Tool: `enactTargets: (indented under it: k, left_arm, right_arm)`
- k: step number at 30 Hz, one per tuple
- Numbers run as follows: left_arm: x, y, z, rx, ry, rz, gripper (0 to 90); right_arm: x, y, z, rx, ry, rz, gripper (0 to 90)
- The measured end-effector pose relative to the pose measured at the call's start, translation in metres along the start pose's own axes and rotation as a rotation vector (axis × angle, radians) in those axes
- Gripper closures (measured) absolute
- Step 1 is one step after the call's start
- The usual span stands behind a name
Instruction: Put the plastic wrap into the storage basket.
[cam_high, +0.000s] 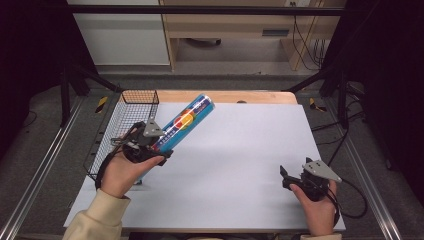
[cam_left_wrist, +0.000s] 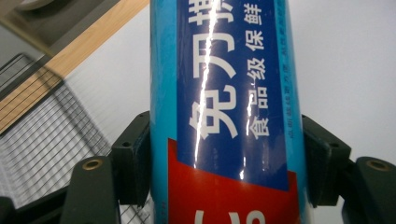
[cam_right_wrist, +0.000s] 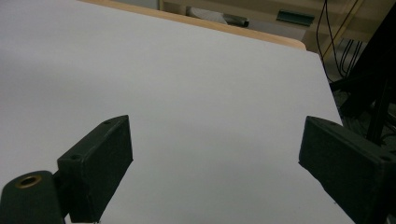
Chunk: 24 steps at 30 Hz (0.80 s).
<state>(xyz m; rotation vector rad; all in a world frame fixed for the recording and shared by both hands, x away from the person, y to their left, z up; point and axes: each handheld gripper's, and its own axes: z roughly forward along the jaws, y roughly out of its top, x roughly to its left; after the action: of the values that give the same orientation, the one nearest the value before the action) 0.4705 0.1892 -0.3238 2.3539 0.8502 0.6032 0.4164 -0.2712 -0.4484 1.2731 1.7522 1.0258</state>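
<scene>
A long blue tube with a dark blue label, white characters and a red band is held tilted above the white table top, its far end pointing up and to the right. My left gripper is shut on the tube's lower part; in the left gripper view both black jaws press against the tube from either side. My right gripper rests low at the right front of the table, open, with nothing between its jaws.
A black wire basket stands at the table's left edge, just beside my left hand. The white sheet covers most of the wooden table. Black frame posts and cables stand at the right.
</scene>
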Motion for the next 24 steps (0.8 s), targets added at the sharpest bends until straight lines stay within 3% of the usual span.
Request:
enactTargets:
  k: [4, 11, 13, 18, 21, 24]
  left_arm:
    - [0.001, -0.007, -0.013, 0.025, 0.053, -0.022, 31.4]
    - [0.002, -0.024, -0.033, 0.057, 0.151, -0.098, 31.5]
    - [0.006, -0.033, -0.040, 0.069, 0.172, -0.138, 31.5]
    - [0.015, -0.043, -0.047, 0.069, 0.190, -0.195, 31.5]
    - [0.026, -0.048, -0.045, 0.104, 0.231, -0.229, 31.6]
    - [0.030, -0.050, -0.043, 0.122, 0.234, -0.252, 31.6]
  right_arm:
    - [0.003, 0.001, -0.001, -0.009, 0.012, -0.003, 9.9]
    - [0.005, 0.003, -0.009, -0.019, -0.006, 0.004, 10.2]
    - [0.003, 0.002, -0.009, -0.011, -0.014, 0.016, 10.2]
    - [0.004, 0.003, -0.008, -0.009, -0.013, 0.012, 10.5]
    - [0.006, 0.004, -0.004, 0.002, -0.002, -0.004, 10.5]
    - [0.006, 0.003, -0.004, 0.005, -0.001, -0.006, 10.5]
